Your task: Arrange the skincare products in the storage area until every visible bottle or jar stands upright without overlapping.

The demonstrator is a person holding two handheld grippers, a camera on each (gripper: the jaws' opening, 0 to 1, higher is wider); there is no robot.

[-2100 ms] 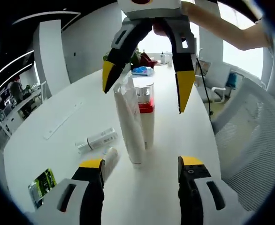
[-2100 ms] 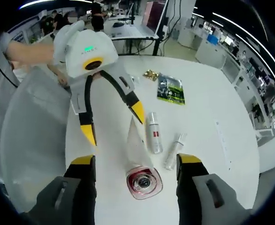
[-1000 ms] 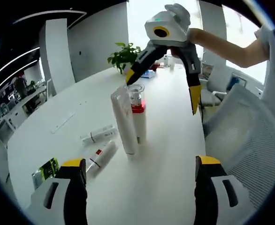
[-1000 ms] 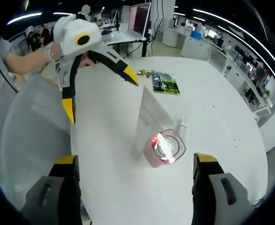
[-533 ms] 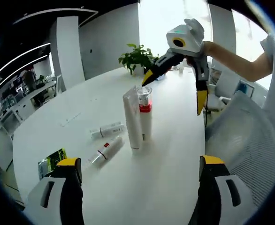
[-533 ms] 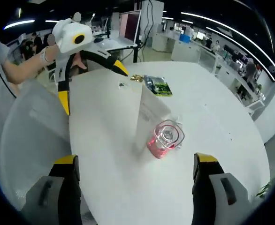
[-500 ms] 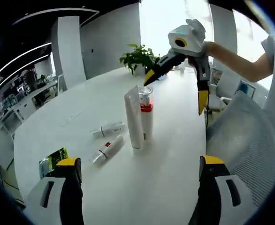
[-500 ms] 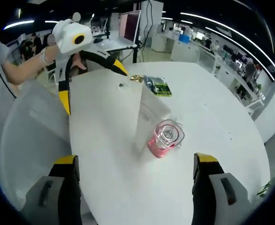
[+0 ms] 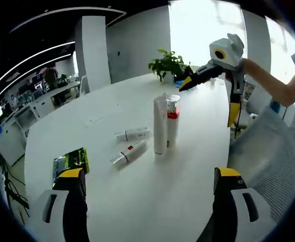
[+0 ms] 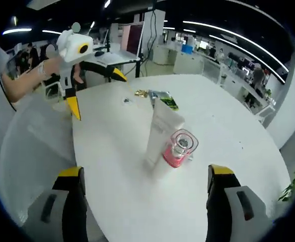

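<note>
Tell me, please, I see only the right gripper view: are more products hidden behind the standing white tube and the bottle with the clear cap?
Observer: Yes. In the left gripper view, a farther small bottle and a nearer small bottle lie on their sides on the table, beside the white tube.
Operator: Do these two touch each other?
Observer: No, bare table shows between them.
Operator: How can I tell them apart?
Observer: The nearer small bottle has a red mark on its side; the farther one looks plain white.
</note>
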